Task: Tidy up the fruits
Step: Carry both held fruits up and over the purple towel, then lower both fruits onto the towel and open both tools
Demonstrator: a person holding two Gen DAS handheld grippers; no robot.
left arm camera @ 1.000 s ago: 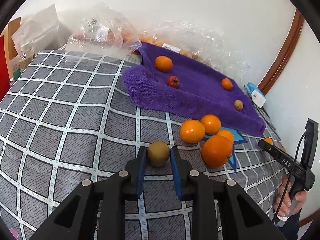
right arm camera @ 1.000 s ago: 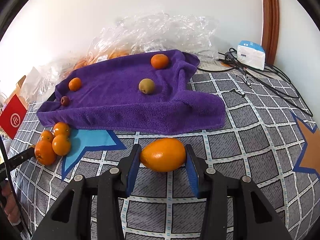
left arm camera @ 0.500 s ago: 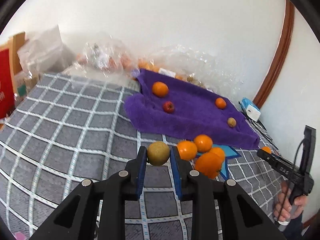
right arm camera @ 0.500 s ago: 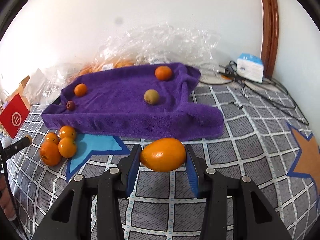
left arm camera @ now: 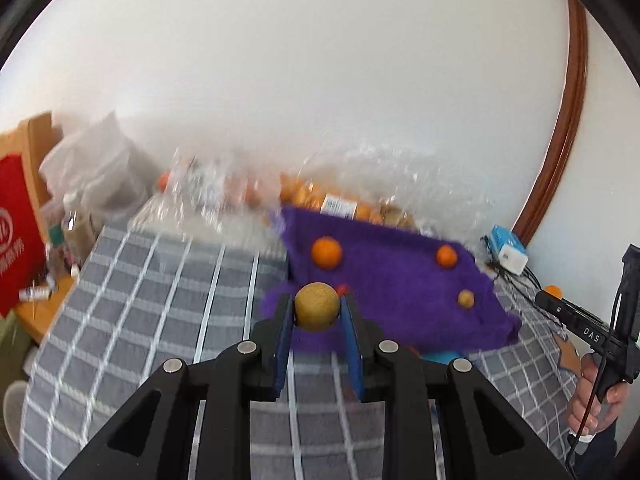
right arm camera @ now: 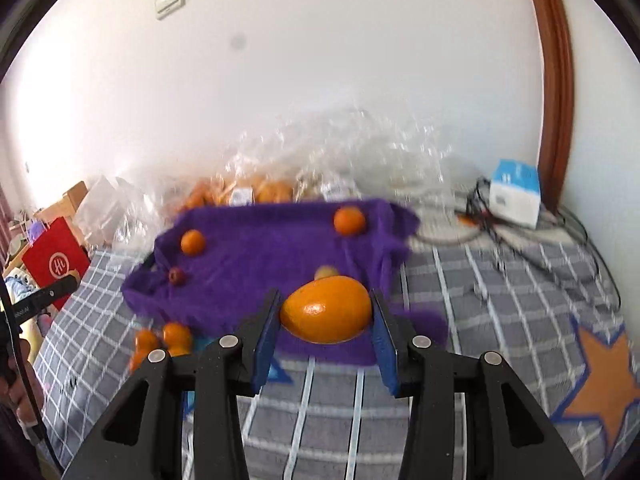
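My left gripper (left arm camera: 317,316) is shut on a brown-green kiwi (left arm camera: 317,306), held above the checked tablecloth in front of the purple towel (left arm camera: 392,292). My right gripper (right arm camera: 325,316) is shut on a large oval orange (right arm camera: 325,309), also raised before the towel (right arm camera: 260,264). On the towel lie two small oranges (right arm camera: 349,221) (right arm camera: 193,242), a small red fruit (right arm camera: 176,277) and a kiwi (right arm camera: 326,271) partly hidden behind the held orange. Loose oranges (right arm camera: 176,335) sit on the table at the towel's front left.
Clear plastic bags of fruit (right arm camera: 248,192) lie against the wall behind the towel. A blue and white box (right arm camera: 516,194) with cables is at the back right. A red paper bag (right arm camera: 56,264) stands at the table's left. The other gripper (left arm camera: 588,332) shows at the right of the left wrist view.
Both grippers have risen and tilted up with their fruit, so more wall shows. The table and towel have dropped lower in both views, with motion blur.
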